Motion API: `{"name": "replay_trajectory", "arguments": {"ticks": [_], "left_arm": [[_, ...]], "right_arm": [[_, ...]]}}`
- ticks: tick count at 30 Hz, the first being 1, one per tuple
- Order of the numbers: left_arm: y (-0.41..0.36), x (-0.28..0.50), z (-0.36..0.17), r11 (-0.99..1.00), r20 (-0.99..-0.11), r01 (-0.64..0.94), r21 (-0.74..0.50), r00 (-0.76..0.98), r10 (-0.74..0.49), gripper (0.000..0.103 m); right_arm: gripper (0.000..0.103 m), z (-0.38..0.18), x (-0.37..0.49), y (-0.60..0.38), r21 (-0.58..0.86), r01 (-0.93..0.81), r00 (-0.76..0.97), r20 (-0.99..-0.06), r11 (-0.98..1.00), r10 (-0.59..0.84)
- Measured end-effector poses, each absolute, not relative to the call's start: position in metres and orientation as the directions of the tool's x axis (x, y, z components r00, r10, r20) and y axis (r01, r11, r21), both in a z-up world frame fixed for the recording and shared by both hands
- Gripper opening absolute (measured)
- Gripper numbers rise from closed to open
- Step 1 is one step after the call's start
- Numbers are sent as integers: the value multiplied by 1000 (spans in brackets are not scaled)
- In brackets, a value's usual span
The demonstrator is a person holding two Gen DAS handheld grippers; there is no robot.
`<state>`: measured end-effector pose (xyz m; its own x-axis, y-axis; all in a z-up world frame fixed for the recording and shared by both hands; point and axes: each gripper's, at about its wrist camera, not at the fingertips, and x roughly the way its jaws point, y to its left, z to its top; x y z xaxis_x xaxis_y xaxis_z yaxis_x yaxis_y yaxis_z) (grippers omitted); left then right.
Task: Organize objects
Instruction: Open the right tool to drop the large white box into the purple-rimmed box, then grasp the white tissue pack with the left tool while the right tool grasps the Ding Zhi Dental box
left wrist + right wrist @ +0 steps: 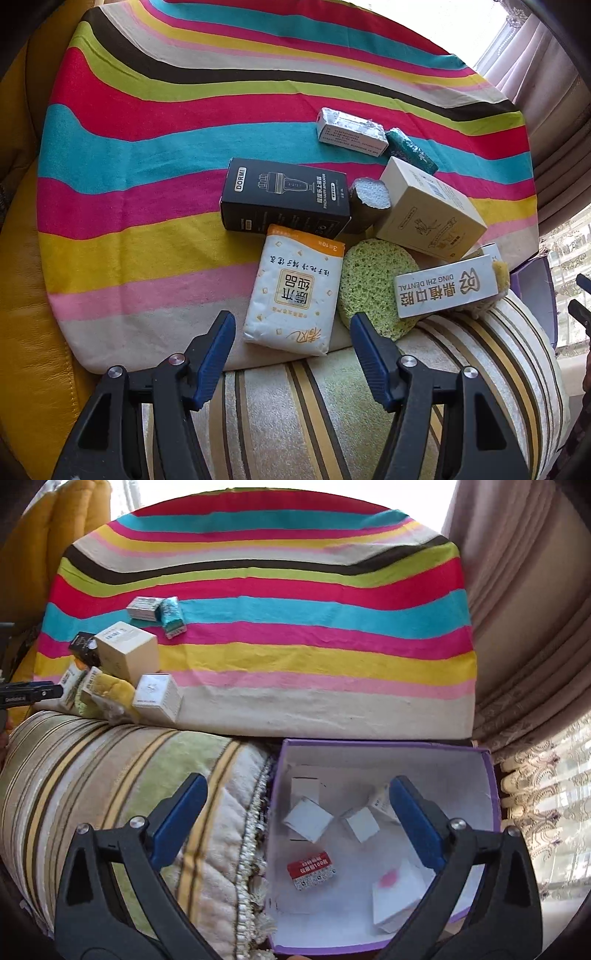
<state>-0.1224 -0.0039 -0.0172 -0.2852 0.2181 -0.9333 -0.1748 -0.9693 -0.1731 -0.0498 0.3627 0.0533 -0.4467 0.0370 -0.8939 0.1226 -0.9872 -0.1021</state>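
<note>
Tissue pack (293,286) lying on the striped cloth (147,155) just ahead of my left tongs (291,325), parted, gripping nothing, green sponge (373,282) touching it, my right tongs (299,797) spread wide, empty, over the purple box (493,794).

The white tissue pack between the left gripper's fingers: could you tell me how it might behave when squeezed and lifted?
The tissue pack looks soft: its plastic wrapper is wrinkled and its corners rounded, so it would probably give under the fingers rather than resist. It likely weighs little for its size. Lying flat on the striped cloth, it should not roll, though the glossy wrapper might slip.
</note>
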Motion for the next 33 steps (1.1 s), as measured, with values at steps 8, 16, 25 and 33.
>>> {"name": "replay_trajectory", "arguments": {"ticks": [8,16,25,33], "left_arm": [[4,-132,-29,-967,-950,-229,-112,-261,172,61],[10,-128,-32,-960,-949,-268,-83,-272,158,53],[-6,-106,-7,-969,-914,-202,-139,-350,204,53],[-17,-102,8,-971,-866,-127,-200,-441,236,53]], "right_arm": [[100,69,-73,253,-133,423,-505,-856,-897,-111],[100,53,-91,189,-188,583,-478,-866,-791,-146],[100,26,-112,161,-153,712,-375,-908,-686,-187],[91,12,-129,145,-102,780,-293,-932,-617,-216]]}}
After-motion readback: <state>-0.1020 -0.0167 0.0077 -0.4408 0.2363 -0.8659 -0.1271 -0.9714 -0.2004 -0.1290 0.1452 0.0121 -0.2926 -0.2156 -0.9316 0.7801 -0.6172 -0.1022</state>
